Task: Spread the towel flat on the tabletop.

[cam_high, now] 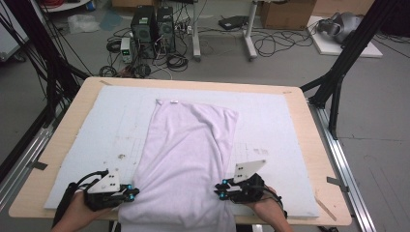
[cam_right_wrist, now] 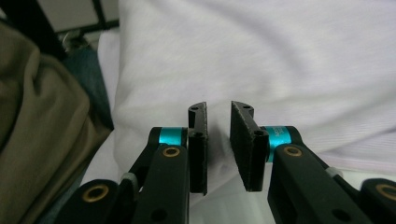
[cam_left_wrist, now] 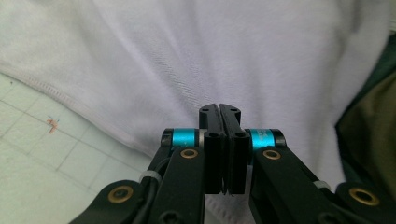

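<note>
Towel (cam_high: pixel 186 159) — a pale lilac one, folded lengthwise — lies along the middle of the white mat (cam_high: pixel 77 140) on the surface (cam_high: pixel 72 104), its near end hanging over the front edge toward the person. The left tongs (cam_high: pixel 131 192) sit at the near left edge of the cloth; in the left gripper view (cam_left_wrist: pixel 219 112) they are pressed together with no fabric between them that I can make out. The right tongs (cam_high: pixel 220 189) sit at the near right edge, and in the right gripper view (cam_right_wrist: pixel 218 114) they stand a little apart over the cloth, pinching nothing.

The step looks like taking both near corners for a fold away from the person. To do it well, each pair should open, slide onto the hem (cam_left_wrist: pixel 56 95) and bite both layers — not just the top one — at matching spots left and right. Lift evenly, keep the edge taut between the hands, and carry it straight toward the far end so the sides stay aligned
</note>
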Tool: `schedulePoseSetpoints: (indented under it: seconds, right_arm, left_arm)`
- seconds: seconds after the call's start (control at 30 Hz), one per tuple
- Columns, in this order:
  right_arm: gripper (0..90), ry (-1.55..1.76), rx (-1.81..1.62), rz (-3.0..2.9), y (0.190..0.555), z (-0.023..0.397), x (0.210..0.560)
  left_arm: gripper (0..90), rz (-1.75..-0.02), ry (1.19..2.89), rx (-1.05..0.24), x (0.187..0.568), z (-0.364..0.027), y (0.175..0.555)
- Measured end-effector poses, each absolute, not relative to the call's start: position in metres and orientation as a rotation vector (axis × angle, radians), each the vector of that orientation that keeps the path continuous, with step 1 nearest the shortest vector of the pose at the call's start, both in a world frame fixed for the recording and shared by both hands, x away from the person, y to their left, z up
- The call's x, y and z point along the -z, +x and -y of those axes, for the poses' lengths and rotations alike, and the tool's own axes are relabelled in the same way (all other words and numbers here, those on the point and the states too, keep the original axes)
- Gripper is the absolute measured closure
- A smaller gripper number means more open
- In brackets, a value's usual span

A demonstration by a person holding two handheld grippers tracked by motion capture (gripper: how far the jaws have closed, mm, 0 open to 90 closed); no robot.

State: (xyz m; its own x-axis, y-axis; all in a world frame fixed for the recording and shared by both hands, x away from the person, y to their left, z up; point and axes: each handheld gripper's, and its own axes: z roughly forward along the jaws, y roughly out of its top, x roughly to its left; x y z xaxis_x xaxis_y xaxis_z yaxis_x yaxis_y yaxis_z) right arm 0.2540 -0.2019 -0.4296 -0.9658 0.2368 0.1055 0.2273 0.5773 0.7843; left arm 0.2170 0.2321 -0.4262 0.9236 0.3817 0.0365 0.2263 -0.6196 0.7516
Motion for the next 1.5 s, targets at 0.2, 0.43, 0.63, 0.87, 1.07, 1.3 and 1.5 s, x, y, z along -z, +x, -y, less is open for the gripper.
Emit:
schedulePoseSetpoints:
  seconds: [0.2, 0.43, 0.63, 0.87, 1.07, 1.3, 1.5]
  right_arm:
    - [68.6, 0.587, -1.307, -2.655, 0.281, 0.221, 0.419]
    - [59.8, 0.756, -1.175, -2.618, 0.322, 0.219, 0.434]
    - [80.8, 0.746, -1.145, -2.630, 0.332, 0.214, 0.443]
    - [89.9, 0.759, -1.110, -2.649, 0.338, 0.233, 0.425]
    - [64.0, 0.765, -1.121, -2.675, 0.340, 0.221, 0.430]
    - [86.1, 0.761, -1.127, -2.653, 0.340, 0.214, 0.442]
    - [87.8, 0.720, -1.027, -2.678, 0.347, 0.226, 0.422]
  left_arm:
    - [63.0, -0.489, 2.192, -0.322, 0.414, -0.233, 0.234]
    - [62.1, -0.592, 2.221, -0.351, 0.430, -0.212, 0.279]
    - [76.1, -0.617, 2.244, -0.304, 0.441, -0.206, 0.291]
    - [87.6, -0.612, 2.255, -0.303, 0.440, -0.206, 0.290]
    - [80.2, -0.631, 2.233, -0.313, 0.442, -0.208, 0.290]
    - [76.1, -0.633, 2.221, -0.298, 0.443, -0.211, 0.292]
    - [77.5, -0.633, 2.230, -0.292, 0.442, -0.211, 0.293]
